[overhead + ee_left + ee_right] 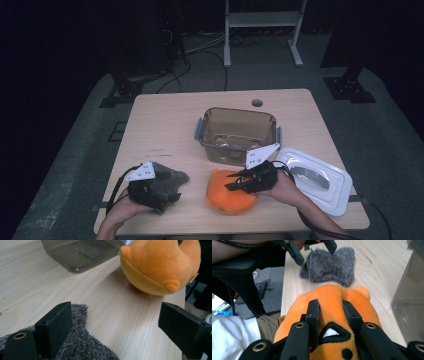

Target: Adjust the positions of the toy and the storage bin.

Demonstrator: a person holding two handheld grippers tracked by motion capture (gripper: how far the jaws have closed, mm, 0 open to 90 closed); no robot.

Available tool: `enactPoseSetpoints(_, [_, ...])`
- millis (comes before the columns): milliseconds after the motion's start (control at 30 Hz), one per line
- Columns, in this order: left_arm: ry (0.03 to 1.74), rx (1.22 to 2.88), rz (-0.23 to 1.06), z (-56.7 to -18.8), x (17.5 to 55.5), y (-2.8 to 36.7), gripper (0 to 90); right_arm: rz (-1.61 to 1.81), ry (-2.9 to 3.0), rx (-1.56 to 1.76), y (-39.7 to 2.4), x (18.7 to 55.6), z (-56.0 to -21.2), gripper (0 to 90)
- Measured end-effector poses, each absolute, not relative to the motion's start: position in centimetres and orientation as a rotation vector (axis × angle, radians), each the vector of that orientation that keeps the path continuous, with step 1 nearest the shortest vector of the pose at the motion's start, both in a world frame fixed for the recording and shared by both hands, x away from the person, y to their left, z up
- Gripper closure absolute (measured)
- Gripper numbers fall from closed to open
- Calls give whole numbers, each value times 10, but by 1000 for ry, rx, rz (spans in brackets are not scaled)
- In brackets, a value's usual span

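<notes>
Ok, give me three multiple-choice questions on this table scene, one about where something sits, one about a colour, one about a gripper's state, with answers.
1. Where does the white lid lie?
A. on the clear container
B. on the table, right of the container
C. under the grey plush

2. What colour is the plush toy in the right gripper?
A. orange
B. green
C. blue

3. How are the left gripper jaws?
A. shut on the lid
B. shut on the container
C. open, above the grey plush

Answers: B, the lid rests beside the container; A, the jaws pinch orange fabric; C, a wide gap between the jaws.

Orange plush toy (332, 302), grey fuzzy toy (329, 262), smoky-clear container (236, 132), white lid (315, 180).
</notes>
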State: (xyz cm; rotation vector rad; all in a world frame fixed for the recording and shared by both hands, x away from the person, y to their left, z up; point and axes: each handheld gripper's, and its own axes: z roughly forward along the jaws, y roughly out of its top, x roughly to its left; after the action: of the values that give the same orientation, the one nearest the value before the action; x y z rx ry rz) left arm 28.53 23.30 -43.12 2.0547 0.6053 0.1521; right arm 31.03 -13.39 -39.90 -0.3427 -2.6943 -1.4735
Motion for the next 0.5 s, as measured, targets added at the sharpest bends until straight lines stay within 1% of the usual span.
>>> enactPoseSetpoints(500, [608, 2044, 142, -433, 286, 234, 115, -1526, -2673, -278, -135, 314, -363, 698])
